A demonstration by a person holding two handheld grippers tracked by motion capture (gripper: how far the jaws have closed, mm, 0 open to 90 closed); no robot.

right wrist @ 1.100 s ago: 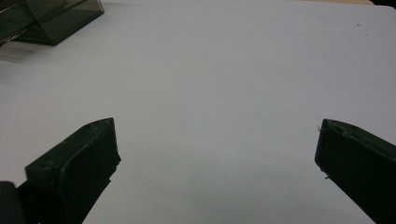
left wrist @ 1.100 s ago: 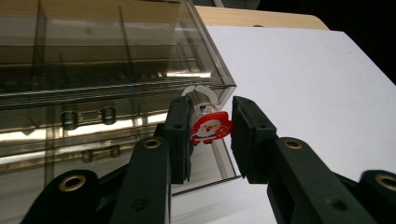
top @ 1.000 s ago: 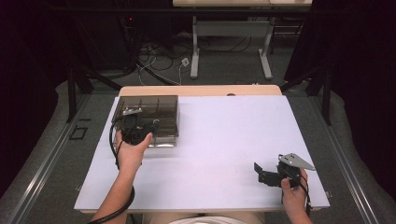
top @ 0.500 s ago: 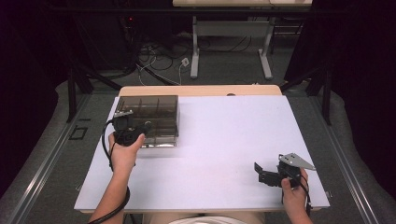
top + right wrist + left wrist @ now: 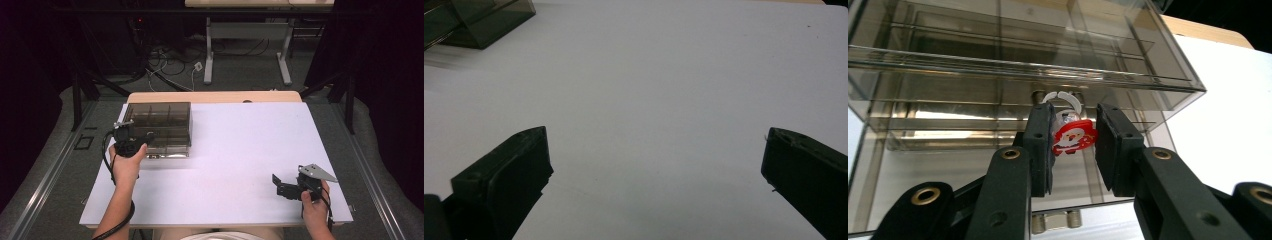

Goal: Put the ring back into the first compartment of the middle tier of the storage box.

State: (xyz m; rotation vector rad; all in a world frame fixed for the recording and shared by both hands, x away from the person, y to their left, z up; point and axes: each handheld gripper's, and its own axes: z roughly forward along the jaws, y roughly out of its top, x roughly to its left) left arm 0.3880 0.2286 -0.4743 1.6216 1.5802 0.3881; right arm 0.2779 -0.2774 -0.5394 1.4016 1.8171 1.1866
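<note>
Between the left gripper [image 5: 1073,145] jaws, a clasped Santa charm [image 5: 1074,137] hangs upright, facing the camera.

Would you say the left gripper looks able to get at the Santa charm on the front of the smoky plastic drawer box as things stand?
Probably yes: the left gripper already has the Santa charm between its jaws at the drawer box, with nothing in the way; actual pad contact is unclear.

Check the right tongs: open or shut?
Open. The right tongs stand with their jaws wide apart over the bare white table, nothing between them.
</note>
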